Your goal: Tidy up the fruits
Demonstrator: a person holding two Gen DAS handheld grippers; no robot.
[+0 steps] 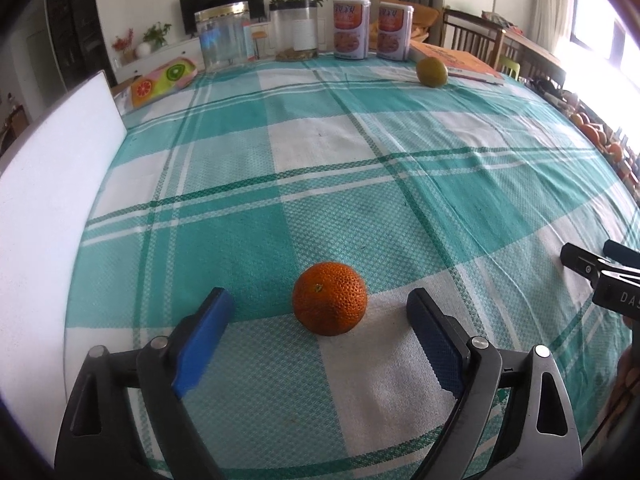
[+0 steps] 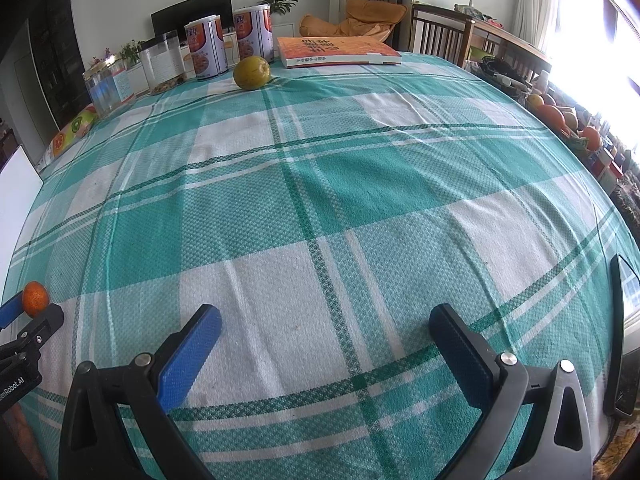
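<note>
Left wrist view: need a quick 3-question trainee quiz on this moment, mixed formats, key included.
1. True or false: the left gripper is clamped on the orange.
2. What lies nearest the green citrus fruit at the far edge? A) orange-covered book B) clear jar with gold lid C) fruit-print pouch
3. Fill in: the orange rests on the checked ____.

Key:
1. False. The blue pads stand apart from the fruit on either side.
2. A.
3. Tablecloth.
</note>
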